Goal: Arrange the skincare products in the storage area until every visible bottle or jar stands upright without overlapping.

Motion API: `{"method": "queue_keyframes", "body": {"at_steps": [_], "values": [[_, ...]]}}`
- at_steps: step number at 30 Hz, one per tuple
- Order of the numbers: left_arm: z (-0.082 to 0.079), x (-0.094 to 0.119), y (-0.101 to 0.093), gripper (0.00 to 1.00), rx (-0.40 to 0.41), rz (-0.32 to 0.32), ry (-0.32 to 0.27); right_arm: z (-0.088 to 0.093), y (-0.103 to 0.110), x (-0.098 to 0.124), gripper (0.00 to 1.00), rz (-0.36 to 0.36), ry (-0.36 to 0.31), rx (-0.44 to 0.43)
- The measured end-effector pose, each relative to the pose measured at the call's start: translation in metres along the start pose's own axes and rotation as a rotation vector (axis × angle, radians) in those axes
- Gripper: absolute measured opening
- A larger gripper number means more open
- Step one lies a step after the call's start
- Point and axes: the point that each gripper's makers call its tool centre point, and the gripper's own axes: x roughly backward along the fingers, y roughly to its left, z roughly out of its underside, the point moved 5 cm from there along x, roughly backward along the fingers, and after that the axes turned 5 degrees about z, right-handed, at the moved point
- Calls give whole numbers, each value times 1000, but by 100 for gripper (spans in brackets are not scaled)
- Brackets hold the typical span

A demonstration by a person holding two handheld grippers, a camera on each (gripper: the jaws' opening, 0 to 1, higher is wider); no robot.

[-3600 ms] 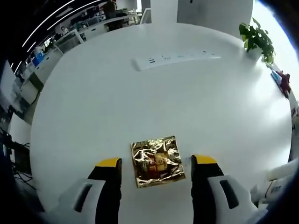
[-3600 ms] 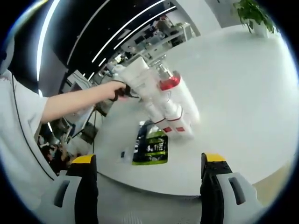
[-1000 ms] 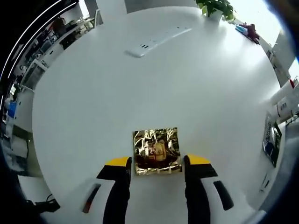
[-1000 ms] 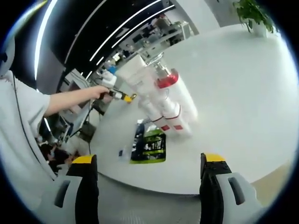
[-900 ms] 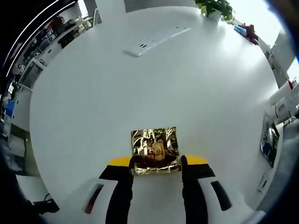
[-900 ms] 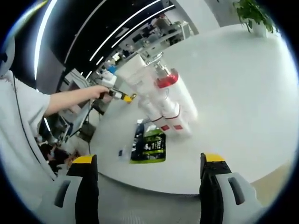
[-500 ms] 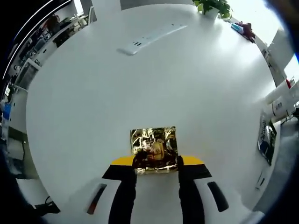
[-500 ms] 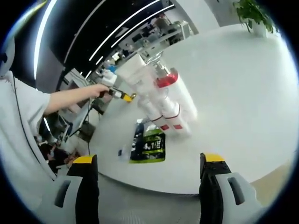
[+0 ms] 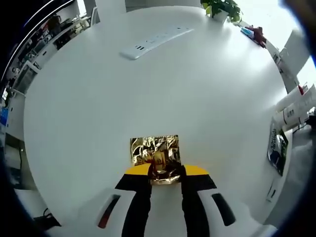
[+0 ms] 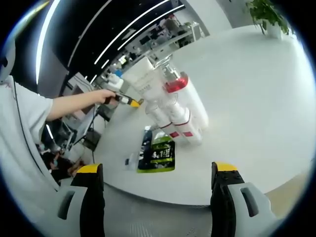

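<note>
Your left gripper (image 9: 165, 170) has its yellow-tipped jaws pinched on the near edge of the crinkled gold foil sachet (image 9: 154, 153), which lies flat on the round white desk (image 9: 148, 89); your right gripper (image 10: 155, 173) hangs with jaws spread wide and nothing between them; beyond it, white tubes with red bands (image 10: 180, 111) cluster just beside a flat green and black pouch (image 10: 159, 154); a long white power strip (image 9: 155, 40) lies well apart from the sachet.

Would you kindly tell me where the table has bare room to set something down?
The widest bare patch of the table lies between the gold foil packet and the power strip. It is crowded by the white bottles and green pouch.
</note>
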Motion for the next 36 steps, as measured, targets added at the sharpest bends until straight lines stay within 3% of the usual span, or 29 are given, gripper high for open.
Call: {"method": "queue_keyframes", "body": {"at_steps": [2, 5, 7, 10, 14, 15, 24, 36], "values": [[1, 3, -2, 28, -7, -15, 14, 0, 0, 0, 90, 0, -3, -4], [-1, 3, 3, 42, -50, -17, 7, -1, 0, 0, 90, 2, -5, -6], [-2, 5, 8, 46, -56, -38, 8, -1, 1, 0, 90, 2, -5, -6], [-3, 6, 19, 43, -37, -64, -4, 0, 1, 0, 90, 3, -2, -4], [4, 0, 13, 46, -28, -45, 23, 0, -1, 0, 90, 6, 1, -5], [1, 0, 12, 47, -2, -30, 2, 0, -1, 0, 90, 7, 2, -5], [-5, 0, 18, 44, -45, -33, 46, 1, -3, -1, 90, 16, 6, -7], [-4, 0, 20, 43, -36, -37, 19, 1, -2, -1, 90, 18, 8, -6]]}}
